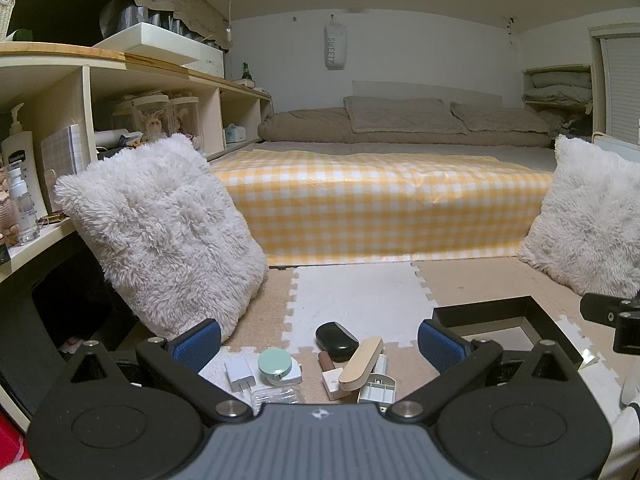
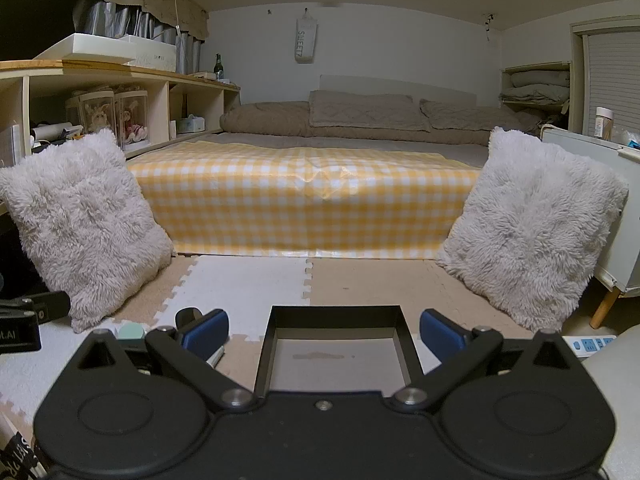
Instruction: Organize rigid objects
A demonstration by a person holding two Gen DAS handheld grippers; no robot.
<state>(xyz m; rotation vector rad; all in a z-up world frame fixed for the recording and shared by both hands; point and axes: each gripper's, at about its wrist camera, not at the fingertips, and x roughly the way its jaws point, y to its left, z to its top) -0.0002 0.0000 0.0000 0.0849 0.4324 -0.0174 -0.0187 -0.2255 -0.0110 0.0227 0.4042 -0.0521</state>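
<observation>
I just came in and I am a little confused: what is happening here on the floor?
A person holds two grippers over a floor mat. The left gripper is open above a cluster of small items, holding nothing. The right gripper is open over an empty black box. Sorting seems not yet started.

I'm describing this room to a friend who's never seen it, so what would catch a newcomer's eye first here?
Probably the yellow checked cover over the foot of the bed, straight ahead, with a fluffy white cushion propped at each side. Nearer, on the foam floor mat, a huddle of small items sits between the open left tongs, among them a black oval case and a white charger plug. An empty black tray lies before the open right tongs.
</observation>
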